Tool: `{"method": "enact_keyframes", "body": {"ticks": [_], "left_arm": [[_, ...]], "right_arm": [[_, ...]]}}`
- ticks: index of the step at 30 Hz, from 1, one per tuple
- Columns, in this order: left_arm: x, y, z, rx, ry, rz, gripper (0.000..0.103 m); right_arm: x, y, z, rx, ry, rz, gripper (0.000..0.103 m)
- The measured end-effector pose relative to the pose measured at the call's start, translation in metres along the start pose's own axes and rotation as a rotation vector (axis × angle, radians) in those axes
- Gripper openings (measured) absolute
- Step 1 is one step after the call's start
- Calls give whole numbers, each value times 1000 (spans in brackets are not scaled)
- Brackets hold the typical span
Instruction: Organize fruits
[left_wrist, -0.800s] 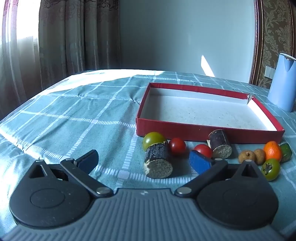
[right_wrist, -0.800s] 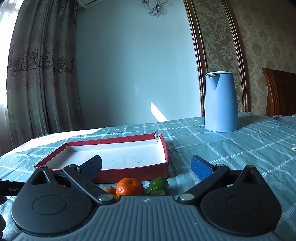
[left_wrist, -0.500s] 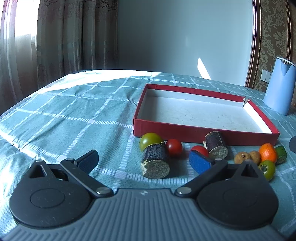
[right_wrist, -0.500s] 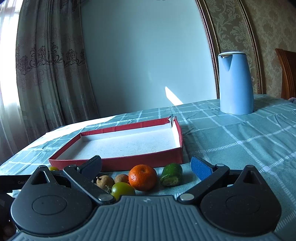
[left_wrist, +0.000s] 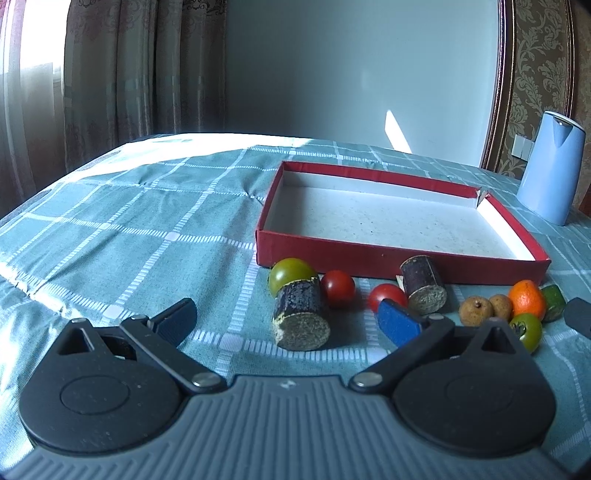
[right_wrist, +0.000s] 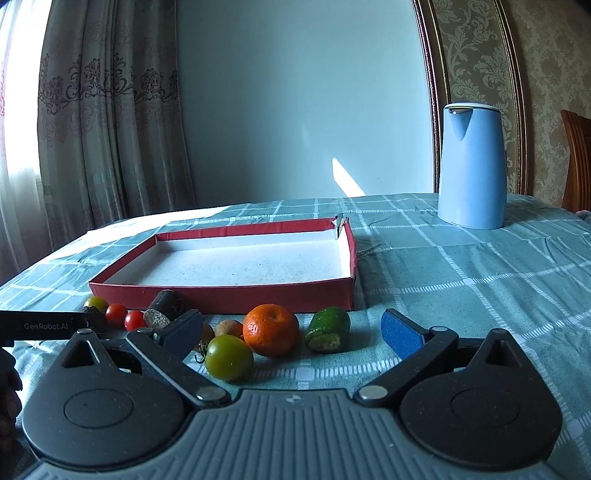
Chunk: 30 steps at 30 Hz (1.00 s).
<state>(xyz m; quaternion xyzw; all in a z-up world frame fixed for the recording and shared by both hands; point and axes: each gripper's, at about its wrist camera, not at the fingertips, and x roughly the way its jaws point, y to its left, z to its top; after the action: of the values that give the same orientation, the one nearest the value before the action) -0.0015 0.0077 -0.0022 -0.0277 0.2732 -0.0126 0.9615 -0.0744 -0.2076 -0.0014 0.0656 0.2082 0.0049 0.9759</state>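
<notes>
A shallow red box (left_wrist: 373, 254) (right_wrist: 221, 291) with a white floor lies on the checked cloth, nothing inside it. Fruit lines its near wall: a green tomato (left_wrist: 290, 274), two red cherry tomatoes (left_wrist: 338, 288), two dark cut stalk pieces (left_wrist: 301, 314) (left_wrist: 423, 282), two brown longans (left_wrist: 475, 312), an orange tangerine (right_wrist: 271, 329) (left_wrist: 526, 300), a green cut piece (right_wrist: 328, 328) and another green tomato (right_wrist: 229, 357). My left gripper (left_wrist: 288, 319) stands open around the near stalk piece without touching it. Open too, my right gripper (right_wrist: 291, 332) hovers just before the tangerine.
A blue kettle (right_wrist: 471, 166) (left_wrist: 550, 171) stands at the back right on the teal checked tablecloth (left_wrist: 129, 229). Curtains hang at the left behind the table. A wooden chair back (right_wrist: 576, 162) shows at the far right. The left gripper's body (right_wrist: 40, 325) reaches in from the right view's left edge.
The right gripper has tipped downward and drawn back, so the row of fruit now shows in full in front of it. The left view has shifted slightly; both grippers stay open.
</notes>
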Motion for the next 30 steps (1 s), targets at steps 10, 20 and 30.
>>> {"method": "enact_keyframes", "body": {"ticks": [10, 20, 30], "left_arm": [[-4, 4, -1, -24, -22, -17, 103], [-16, 2, -5, 58, -32, -79, 103], [-5, -2, -1, 49, 16, -42, 97]], "right_arm": [[-3, -12, -1, 74, -36, 2, 103], [4, -29, -2, 163, -9, 18, 103], [5, -24, -2, 145, 3, 16, 103]]}}
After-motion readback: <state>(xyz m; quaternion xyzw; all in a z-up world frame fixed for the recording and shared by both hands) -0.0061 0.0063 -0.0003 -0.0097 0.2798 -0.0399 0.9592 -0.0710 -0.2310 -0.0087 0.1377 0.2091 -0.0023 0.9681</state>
